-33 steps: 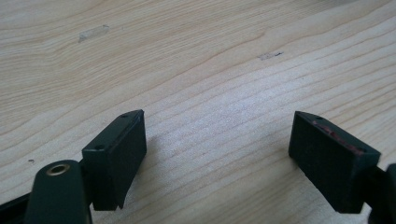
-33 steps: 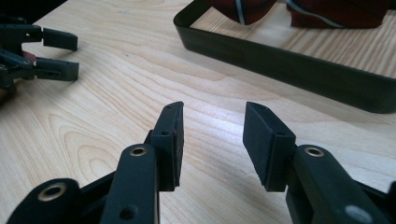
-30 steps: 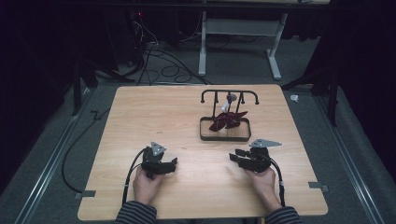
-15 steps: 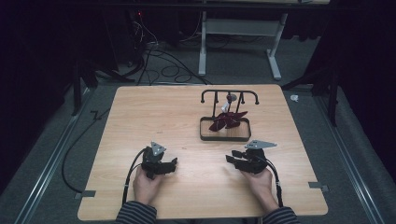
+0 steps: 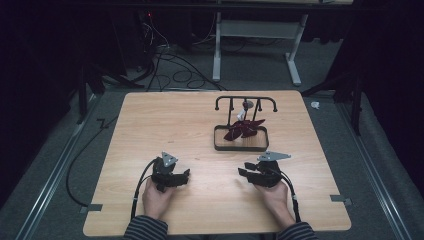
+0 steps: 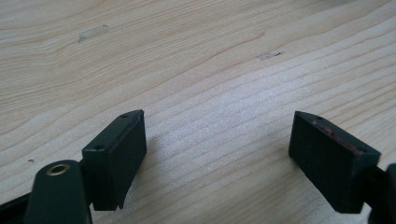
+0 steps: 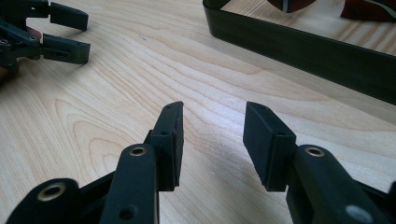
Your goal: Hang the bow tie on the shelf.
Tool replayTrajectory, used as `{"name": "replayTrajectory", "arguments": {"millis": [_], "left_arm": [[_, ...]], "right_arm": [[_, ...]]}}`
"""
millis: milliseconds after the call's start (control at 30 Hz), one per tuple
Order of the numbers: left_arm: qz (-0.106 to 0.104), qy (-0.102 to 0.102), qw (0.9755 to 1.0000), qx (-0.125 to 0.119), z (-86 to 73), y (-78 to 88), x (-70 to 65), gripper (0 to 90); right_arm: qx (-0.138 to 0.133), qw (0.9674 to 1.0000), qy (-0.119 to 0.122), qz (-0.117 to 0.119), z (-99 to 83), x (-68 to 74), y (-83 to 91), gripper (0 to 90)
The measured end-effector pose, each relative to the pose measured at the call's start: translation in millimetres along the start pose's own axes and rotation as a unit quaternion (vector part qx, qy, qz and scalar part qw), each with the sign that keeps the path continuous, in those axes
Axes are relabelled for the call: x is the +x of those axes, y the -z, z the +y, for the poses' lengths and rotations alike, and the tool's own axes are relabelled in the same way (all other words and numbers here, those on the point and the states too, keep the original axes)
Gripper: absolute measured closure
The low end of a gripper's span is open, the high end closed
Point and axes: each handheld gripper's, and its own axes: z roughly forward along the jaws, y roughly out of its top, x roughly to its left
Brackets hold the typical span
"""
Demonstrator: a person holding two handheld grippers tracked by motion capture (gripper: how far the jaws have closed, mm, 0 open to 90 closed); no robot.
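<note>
My left gripper [image 5: 185,176] rests low on the wooden table [image 5: 165,125] at the near left. In its own view the left gripper [image 6: 217,149] stands open, jaws wide apart over bare wood. My right gripper [image 5: 244,170] sits at the near right with its jaws pointing left. In the right gripper view it [image 7: 212,135] is open with nothing between the pads. A black tray [image 5: 239,148] just beyond it holds dark red pieces [image 5: 243,128], and a black rack [image 5: 246,99] rises from the tray's back.
The tray's dark wall [image 7: 303,44] runs close ahead of the right jaws, to their right. The left gripper [image 7: 56,35] lies farther off at their left. Cables [image 5: 170,60] and a white table frame [image 5: 255,35] lie on the floor beyond the table.
The right gripper has edged a little to the left across the table. The left gripper, the tray and its contents have stayed put.
</note>
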Motion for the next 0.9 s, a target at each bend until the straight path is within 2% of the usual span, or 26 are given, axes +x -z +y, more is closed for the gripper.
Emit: {"name": "replayTrajectory", "arguments": {"millis": [600, 900], "left_arm": [[0.0, 0.0, 1.0, 0.0, 0.0, -0.1, 0.0, 19.5], [0.0, 0.0, 1.0, 0.0, 0.0, 0.0, 0.0, 19.5]], "right_arm": [[0.015, 0.9998, 0.012, -0.004, -2.4, 6.3, -9.0, 58.6], [0.028, 0.9994, 0.019, -0.013, -7.4, 8.9, -13.7, 57.7]]}}
